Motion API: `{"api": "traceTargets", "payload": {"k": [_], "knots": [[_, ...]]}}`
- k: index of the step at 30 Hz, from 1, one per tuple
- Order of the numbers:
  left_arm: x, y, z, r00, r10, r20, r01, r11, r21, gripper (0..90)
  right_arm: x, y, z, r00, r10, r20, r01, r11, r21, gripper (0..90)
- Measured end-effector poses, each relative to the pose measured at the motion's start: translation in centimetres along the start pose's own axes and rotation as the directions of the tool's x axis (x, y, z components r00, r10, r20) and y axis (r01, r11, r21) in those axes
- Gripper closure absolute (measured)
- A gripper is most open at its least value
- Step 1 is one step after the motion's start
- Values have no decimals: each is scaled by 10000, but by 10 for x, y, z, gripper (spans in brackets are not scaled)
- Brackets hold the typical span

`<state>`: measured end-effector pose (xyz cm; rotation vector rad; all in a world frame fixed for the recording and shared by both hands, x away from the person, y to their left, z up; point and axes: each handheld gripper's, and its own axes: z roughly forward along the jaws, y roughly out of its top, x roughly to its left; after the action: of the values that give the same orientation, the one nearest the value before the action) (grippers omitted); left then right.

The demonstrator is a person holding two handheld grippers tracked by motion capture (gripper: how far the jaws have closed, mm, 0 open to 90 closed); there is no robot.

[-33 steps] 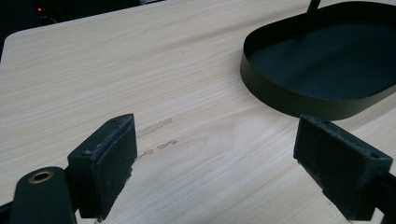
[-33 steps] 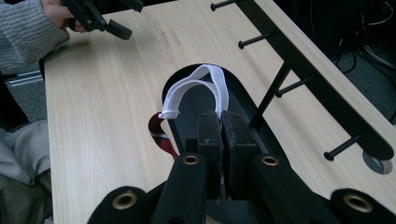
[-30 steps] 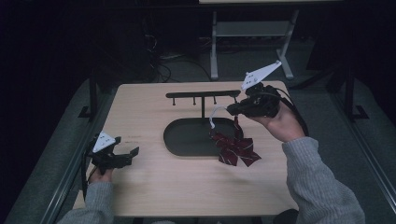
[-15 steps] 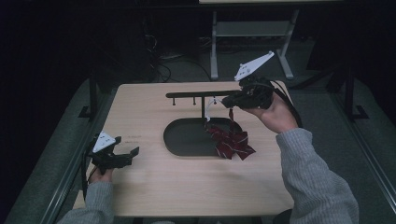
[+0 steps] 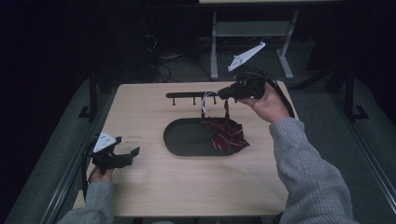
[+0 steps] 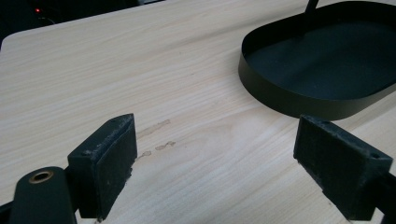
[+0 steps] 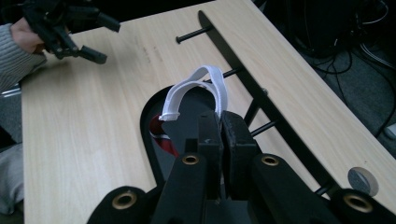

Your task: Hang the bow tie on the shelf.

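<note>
Your right gripper [image 5: 229,92] is raised over the far right part of the desk [image 5: 154,186], just beside the black hook rail [image 5: 191,94]. Its jaws are pressed together on the white strap [image 7: 198,86] of the dark red striped bow tie [image 5: 226,133]. In the right gripper view the strap stands as an open loop in front of the closed jaws, close to one of the pegs of the rail. I think you hold it by the strap, and not by the cloth, so that the loop stays open and can go over a peg.

The bow tie itself hangs below the strap. Its lower part rests on the right end of the black oval tray [image 5: 187,137], and part of it lies over the tray rim on the near right side. So the tie is only partly lifted, and it is not yet on the rail.

Your left gripper [image 5: 128,156] rests low near the left edge of the desk, well apart from the tray. Its jaws stand wide apart with nothing between them; in the left gripper view you see bare wood under them and the tray wall further off. It seems to wait there so that it does not disturb the hanging.

For the next move, the loop should probably go a little higher and then over a peg.
</note>
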<state>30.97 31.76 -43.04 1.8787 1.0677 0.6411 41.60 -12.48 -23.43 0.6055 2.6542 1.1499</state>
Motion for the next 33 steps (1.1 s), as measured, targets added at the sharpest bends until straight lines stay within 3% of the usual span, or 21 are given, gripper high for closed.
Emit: {"api": "traceTargets", "payload": {"k": [17, 33], "knots": [[0, 0, 0, 10000, -33, 17, 33, 10000, 36, 130, -33, -7, 31, 9974, 721, 50, -722, 9958, 569, 863], [0, 0, 0, 10000, -49, 46, 48, 10000, 62, 130, -48, -15, 53, 9953, 959, 145, -970, 9881, 1191, 859]]}}
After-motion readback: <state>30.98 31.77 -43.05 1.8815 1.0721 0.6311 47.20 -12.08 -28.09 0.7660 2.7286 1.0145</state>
